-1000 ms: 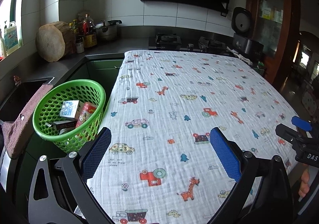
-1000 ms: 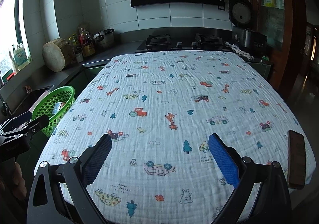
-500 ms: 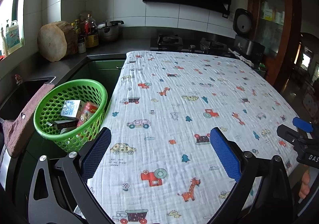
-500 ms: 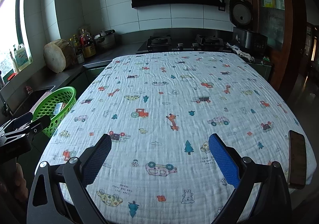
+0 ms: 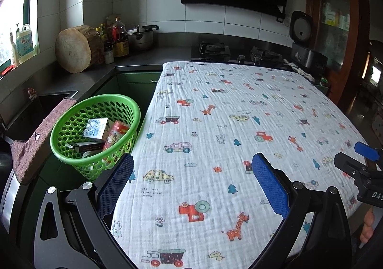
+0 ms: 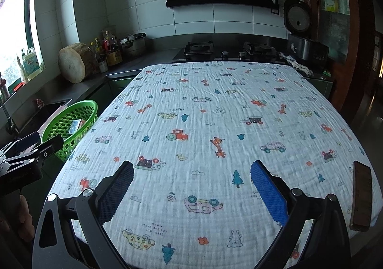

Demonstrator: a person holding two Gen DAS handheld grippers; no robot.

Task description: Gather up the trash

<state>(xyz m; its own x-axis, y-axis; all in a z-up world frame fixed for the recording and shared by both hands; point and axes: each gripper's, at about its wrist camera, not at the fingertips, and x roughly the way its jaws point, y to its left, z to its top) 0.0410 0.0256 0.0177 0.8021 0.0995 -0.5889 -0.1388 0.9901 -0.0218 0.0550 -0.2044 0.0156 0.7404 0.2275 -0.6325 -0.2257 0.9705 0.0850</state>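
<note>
A green mesh basket (image 5: 71, 116) stands left of the table, off its edge. It holds a white carton (image 5: 95, 128), a red can (image 5: 116, 134) and a dark flat box (image 5: 89, 147). The basket also shows in the right wrist view (image 6: 83, 111). My left gripper (image 5: 191, 171) is open and empty above the table's near left part, right of the basket. My right gripper (image 6: 191, 173) is open and empty above the table's near edge. The table (image 5: 239, 101) wears a white cloth with a cartoon print.
A dark phone (image 6: 362, 194) lies at the table's near right corner. A pink towel (image 5: 36, 139) hangs over the sink edge left of the basket. A wood block (image 5: 74, 52), bottles, a pot, a stove and a rice cooker (image 5: 304, 46) line the far counter.
Both views have shifted only slightly, as if both grippers drifted a little back. Both stay open and empty. The basket and its contents have not moved.
</note>
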